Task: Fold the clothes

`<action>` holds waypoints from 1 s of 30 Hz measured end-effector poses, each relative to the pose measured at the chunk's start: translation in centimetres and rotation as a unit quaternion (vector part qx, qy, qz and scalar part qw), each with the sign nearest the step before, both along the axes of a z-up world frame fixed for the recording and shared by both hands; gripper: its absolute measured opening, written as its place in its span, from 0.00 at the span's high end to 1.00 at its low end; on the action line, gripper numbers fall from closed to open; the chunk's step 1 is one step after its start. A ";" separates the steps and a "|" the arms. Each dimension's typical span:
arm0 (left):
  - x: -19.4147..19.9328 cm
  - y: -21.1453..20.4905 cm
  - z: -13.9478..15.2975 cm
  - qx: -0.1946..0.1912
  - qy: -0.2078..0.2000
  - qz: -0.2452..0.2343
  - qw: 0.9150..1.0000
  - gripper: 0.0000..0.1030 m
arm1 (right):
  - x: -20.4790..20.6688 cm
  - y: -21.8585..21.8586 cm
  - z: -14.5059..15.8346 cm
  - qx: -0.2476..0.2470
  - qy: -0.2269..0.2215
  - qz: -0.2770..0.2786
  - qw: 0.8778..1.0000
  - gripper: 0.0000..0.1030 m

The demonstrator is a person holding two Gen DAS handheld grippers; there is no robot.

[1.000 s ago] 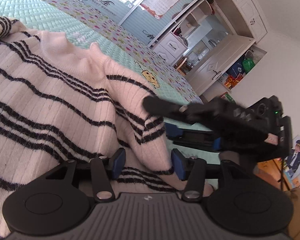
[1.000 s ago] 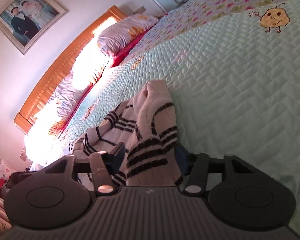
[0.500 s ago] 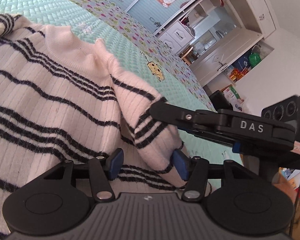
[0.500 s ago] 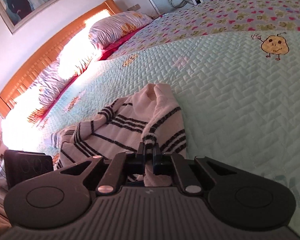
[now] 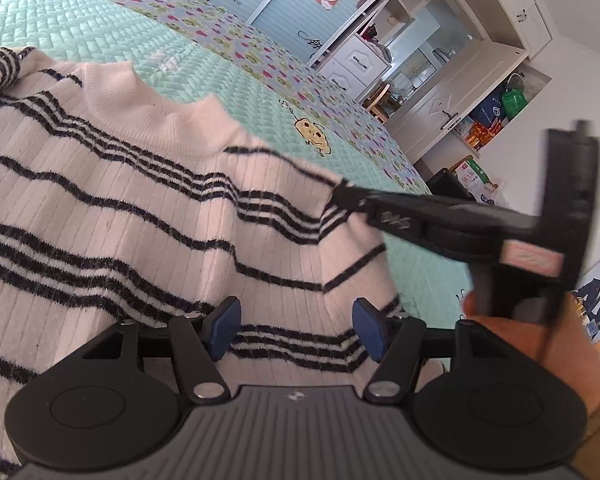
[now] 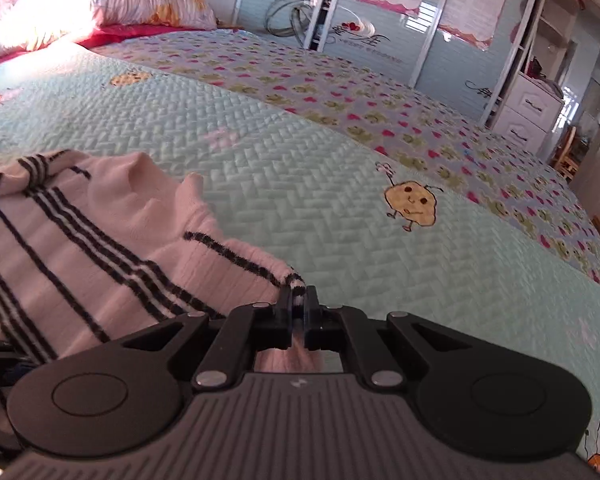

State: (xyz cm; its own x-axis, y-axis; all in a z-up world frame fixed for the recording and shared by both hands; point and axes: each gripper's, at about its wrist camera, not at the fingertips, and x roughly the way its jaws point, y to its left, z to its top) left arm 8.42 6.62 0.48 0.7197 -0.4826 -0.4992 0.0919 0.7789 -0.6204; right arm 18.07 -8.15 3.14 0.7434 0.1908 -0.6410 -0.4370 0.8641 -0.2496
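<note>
The striped sweater point(image 5: 132, 216) is lying on the quilted bedspread point(image 6: 340, 184). The right gripper point(image 6: 299, 300) is pinching its shoulder edge (jaws clenched); the left gripper point(image 5: 296, 330), jaws just widening, is straddling the fabric unpressed.

sweater: pink ribbed knit sweater with black stripes point(image 5: 132, 216), spread on quilted mint-green bed point(image 5: 100, 32)
left gripper point(image 5: 296, 330): jaws just widening, straddling hem
right gripper point(image 5: 346, 196): pinching sweater shoulder

Cream sweater point(image 5: 112, 216) with black stripes lies spread, collar up, on the bed.

Black hand-held gripper point(image 6: 298, 312), blue pads point(image 5: 222, 332)
</note>
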 end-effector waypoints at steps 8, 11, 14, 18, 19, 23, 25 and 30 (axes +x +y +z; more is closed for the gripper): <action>0.2 0.5 -0.5 -0.018 0.001 0.000 1.000 0.37 | 1.3 -8.6 0.7 0.263 0.060 -0.089 0.959 0.70; 0.2 0.4 -0.6 -0.019 0.000 -0.001 1.000 0.37 | 1.3 -10.7 0.7 0.269 0.085 -0.094 0.955 0.55; 0.1 0.3 -0.7 -0.017 -0.003 -0.002 1.000 0.37 | 1.9 -11.2 -1.4 0.280 0.153 -0.078 0.945 0.54; 0.0 0.1 -0.8 -0.011 -0.008 -0.004 1.000 0.36 | 2.4 -10.3 -3.3 0.324 0.190 -0.061 0.925 0.55; 0.1 0.1 -0.8 -0.010 -0.009 -0.005 1.000 0.35 | 2.5 -10.0 -3.6 0.336 0.194 -0.056 0.920 0.63; 0.1 0.1 -0.9 -0.012 -0.010 -0.006 1.000 0.35 | 2.2 -7.6 -3.1 0.271 0.176 -0.044 0.945 0.91; 0.2 0.2 -0.9 -0.014 -0.010 -0.007 1.000 0.35 | 1.9 -6.3 -1.9 0.188 0.130 -0.034 0.973 0.91; 0.2 0.1 -1.0 -0.011 -0.012 -0.009 1.000 0.35 | 2.2 -3.6 -3.6 -0.093 0.025 0.005 0.995 1.00</action>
State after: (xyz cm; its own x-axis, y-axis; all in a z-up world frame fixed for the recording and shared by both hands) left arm 8.65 6.76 -0.55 0.7227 -0.5063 -0.4704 0.1212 0.7629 -0.6350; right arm 20.26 -11.76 -0.49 0.7082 0.0720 -0.7024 -0.4609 0.8007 -0.3826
